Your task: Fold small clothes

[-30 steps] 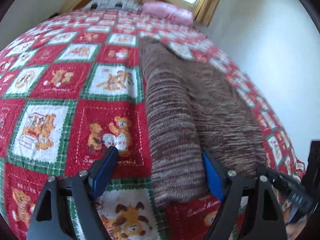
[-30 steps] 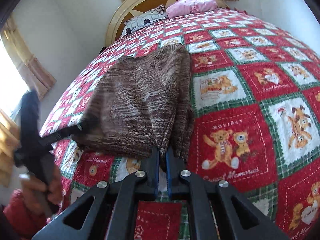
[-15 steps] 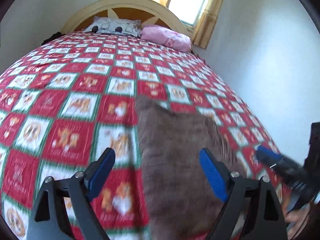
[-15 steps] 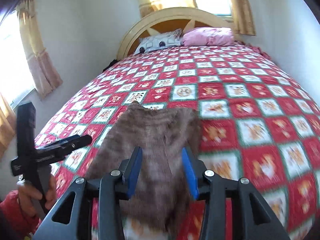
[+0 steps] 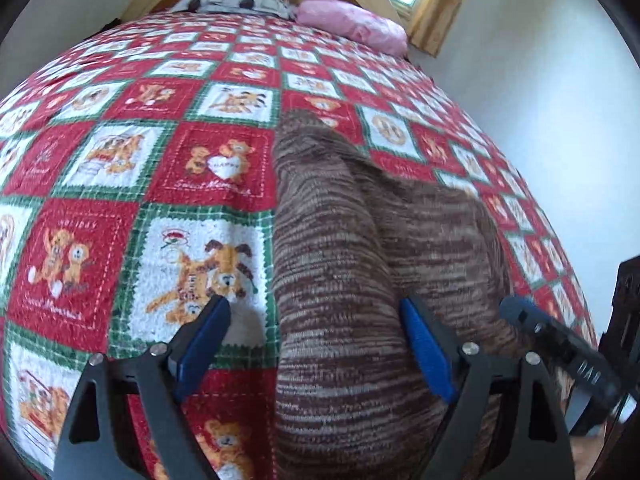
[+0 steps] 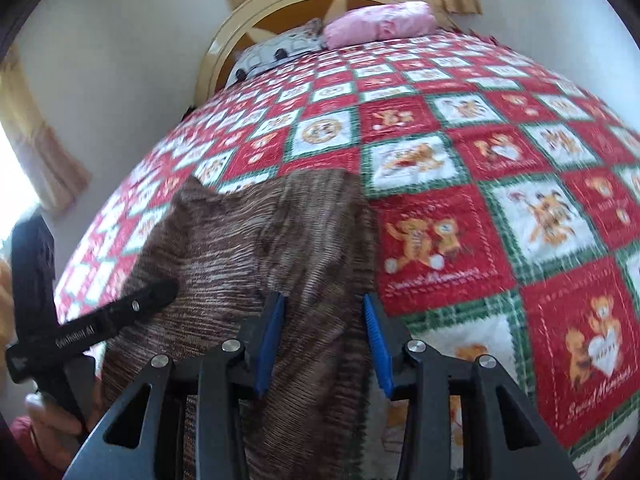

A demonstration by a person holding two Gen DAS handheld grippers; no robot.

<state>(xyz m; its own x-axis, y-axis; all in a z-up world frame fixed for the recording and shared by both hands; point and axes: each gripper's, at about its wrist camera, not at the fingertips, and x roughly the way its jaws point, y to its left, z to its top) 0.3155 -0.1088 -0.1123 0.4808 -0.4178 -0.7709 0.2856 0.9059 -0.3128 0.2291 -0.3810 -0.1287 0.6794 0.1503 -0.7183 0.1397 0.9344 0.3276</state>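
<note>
- Fingers of the left gripper [image 5: 310, 344] stand wide apart, nothing pressed between the blue pads; the left edge of the brown knit garment [image 5: 360, 280] passes under the gap, with the left pad over the bedspread [image 5: 120, 168] and the right pad over the knit.
- Fingers of the right gripper [image 6: 322, 338] part-way spread, jaws just been opening; the garment's right edge lies beneath the gap but no pad presses on it. Not held.
- Garment [image 6: 256, 252] lies flat on the bed near its foot edge, as a narrow folded strip. Long axis runs from the foot edge toward the headboard [image 6: 280, 4], where the pillows [image 5: 240, 0] sit.
- Both grippers hover over the near short end, left one at the strip's left side, right one at its right side; each shows in the other's view at the strip's outer margin.
- Far short end reaches up the bed, well apart from both sets of fingers; its far left corner stands up in a small peak.
- Judgement: the next fold probably brings one short end to the other, along the long axis. Near end is within reach of both hands equally, neither clearly nearer.
- Risk, as a guess: thick knit, layered; a pinch at one edge may catch only the top layer.
</note>
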